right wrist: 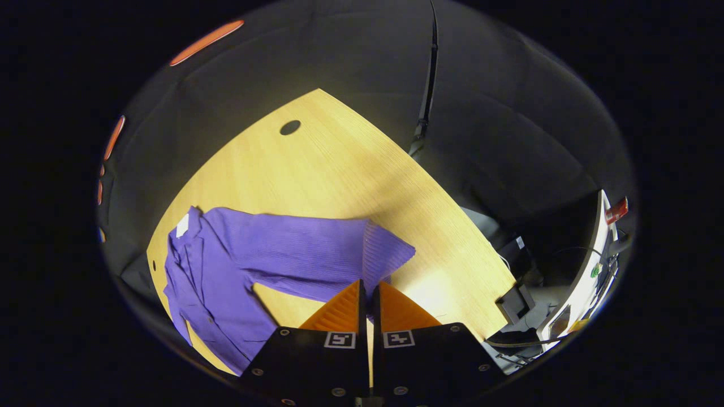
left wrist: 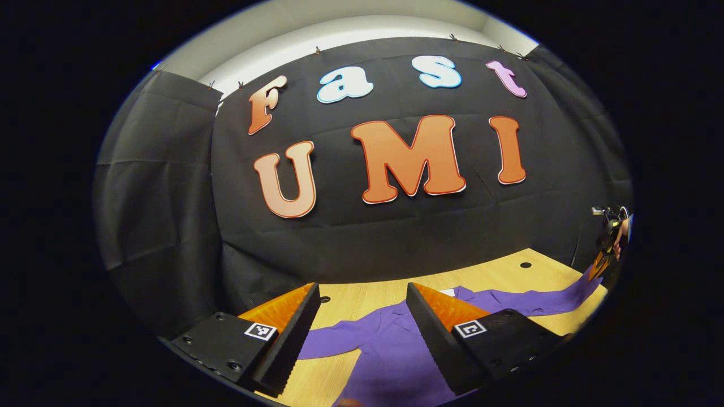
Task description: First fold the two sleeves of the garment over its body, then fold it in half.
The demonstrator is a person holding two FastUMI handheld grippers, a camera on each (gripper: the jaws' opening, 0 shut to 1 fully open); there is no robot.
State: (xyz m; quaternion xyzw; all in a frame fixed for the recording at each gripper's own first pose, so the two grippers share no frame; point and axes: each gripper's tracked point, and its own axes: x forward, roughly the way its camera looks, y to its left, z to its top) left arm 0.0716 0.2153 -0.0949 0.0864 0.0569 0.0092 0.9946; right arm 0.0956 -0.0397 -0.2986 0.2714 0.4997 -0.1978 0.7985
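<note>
Right tool (right wrist: 369, 285) pinching the cuff of the purple garment (right wrist: 271, 254) on the wooden counter (right wrist: 339, 169)

Its two fingers are pressed together on the ribbed end of one sleeve (right wrist: 317, 249), which stretches out sideways from the body; the left tool (left wrist: 362, 294) hangs with its fingers wide apart above the garment's body (left wrist: 390, 345), holding nothing; the garment lies spread flat on the counter, sleeves out to both sides; in the left gripper view the right tool (left wrist: 599, 268) is seen far off at the sleeve's tip.

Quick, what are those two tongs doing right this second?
Left tongs: open, holding nothing, above the purple shirt.
Right tongs: closed on the cuff of the shirt's sleeve.
</note>
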